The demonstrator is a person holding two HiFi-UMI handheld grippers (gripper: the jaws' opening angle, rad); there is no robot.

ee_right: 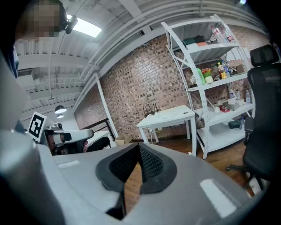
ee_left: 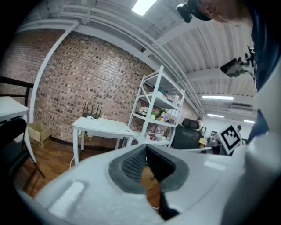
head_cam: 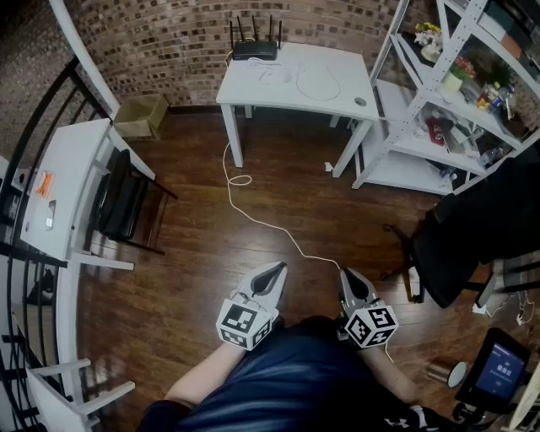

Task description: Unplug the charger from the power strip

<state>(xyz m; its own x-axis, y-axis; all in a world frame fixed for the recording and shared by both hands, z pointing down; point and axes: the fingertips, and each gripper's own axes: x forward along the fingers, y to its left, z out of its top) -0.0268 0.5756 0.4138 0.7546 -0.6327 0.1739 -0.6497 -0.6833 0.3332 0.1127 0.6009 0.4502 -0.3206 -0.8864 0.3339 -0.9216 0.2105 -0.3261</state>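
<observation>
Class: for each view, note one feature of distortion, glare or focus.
Head view: the wide-angle lens bows the shelf unit; the wooden floor shows sheen. Left gripper view: the ceiling light is blown out, and the left gripper looks soft. Right gripper view: the frame corners fall to black.

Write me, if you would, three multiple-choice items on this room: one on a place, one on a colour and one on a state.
1. Where does the router stand?
A) in the cardboard box
B) on the white table
C) on the shelving unit

2. What colour is the cable trailing over the wooden floor?
A) black
B) orange
C) white

3. How do the jaws of the left gripper and right gripper stand?
A) both shut, empty
B) both wide open
C) each shut on a plug

Answers:
1 B, the head view shows it at the table's back edge.
2 C, it shows pale against the dark boards.
3 A, each gripper view shows the tips meeting with nothing between.
</observation>
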